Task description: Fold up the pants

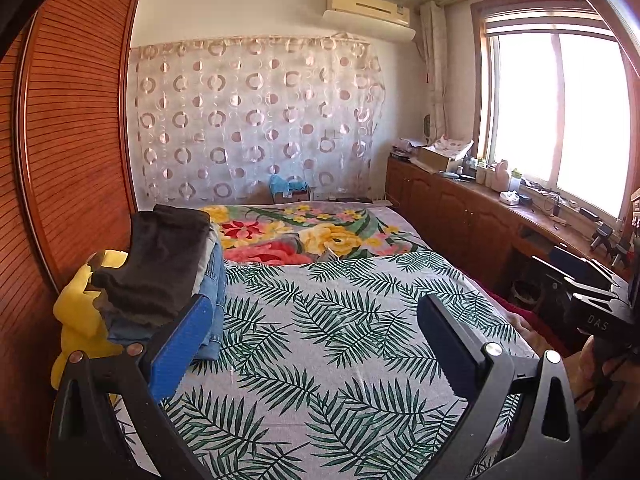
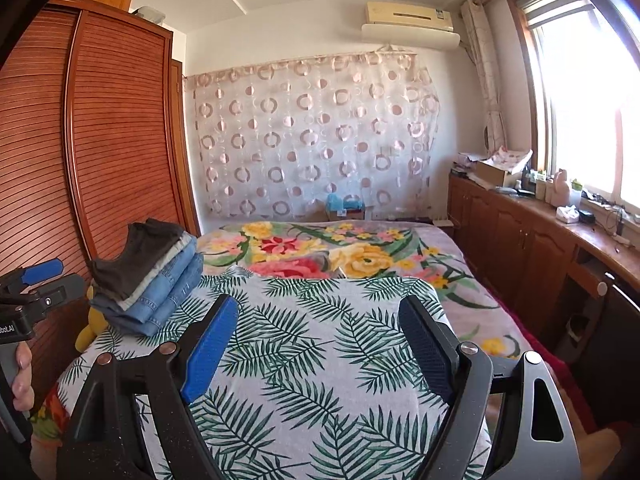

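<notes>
Folded pants (image 2: 148, 280) form one stack at the left edge of the bed (image 2: 320, 360), at 10 o'clock in the right wrist view: dark pair on top, grey beneath, blue denim lowest. The stack rests on the leaf-print sheet (image 1: 340, 340), against a yellow plush toy (image 1: 76, 320). Left gripper (image 1: 316, 328): jaws apart, holding nothing. Right gripper (image 2: 320, 328): jaws apart, holding nothing. Cardboard box (image 1: 434, 157) at 2 o'clock on the cabinet top; contents cannot be told

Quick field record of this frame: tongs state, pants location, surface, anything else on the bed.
left tongs: open, empty, above the sheet
right tongs: open, empty, above the sheet
pants stack: folded pile, dark pair on top, denim below, at bed's left edge
surface: leaf-print sheet over floral blanket
other: yellow plush toy beside the stack
</notes>
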Tool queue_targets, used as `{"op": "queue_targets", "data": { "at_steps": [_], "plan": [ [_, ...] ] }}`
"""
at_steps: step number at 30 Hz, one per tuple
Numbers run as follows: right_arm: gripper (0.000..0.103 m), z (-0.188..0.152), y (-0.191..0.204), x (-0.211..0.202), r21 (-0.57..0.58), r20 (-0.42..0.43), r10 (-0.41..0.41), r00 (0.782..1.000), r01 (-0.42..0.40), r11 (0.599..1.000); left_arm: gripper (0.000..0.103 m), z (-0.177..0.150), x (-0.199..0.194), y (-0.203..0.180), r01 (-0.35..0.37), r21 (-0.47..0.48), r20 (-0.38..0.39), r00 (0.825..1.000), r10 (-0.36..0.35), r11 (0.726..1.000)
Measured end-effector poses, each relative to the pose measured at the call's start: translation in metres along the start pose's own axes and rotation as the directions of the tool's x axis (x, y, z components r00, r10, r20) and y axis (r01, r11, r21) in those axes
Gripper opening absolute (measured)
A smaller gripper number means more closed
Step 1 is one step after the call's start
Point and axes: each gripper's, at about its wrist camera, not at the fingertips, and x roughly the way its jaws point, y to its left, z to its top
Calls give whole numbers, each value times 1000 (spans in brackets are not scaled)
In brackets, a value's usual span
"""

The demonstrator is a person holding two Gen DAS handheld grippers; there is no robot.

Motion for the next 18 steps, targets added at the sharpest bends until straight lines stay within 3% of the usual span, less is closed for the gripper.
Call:
{"op": "queue_targets", "data": {
  "at_steps": [18],
  "plan": [
    [84, -5, -3, 5, -3, 3, 0, 1000, 0, 1000, 102, -1, -4, 1, -1, 0, 1, 1000, 1, 1000]
  ]
}}
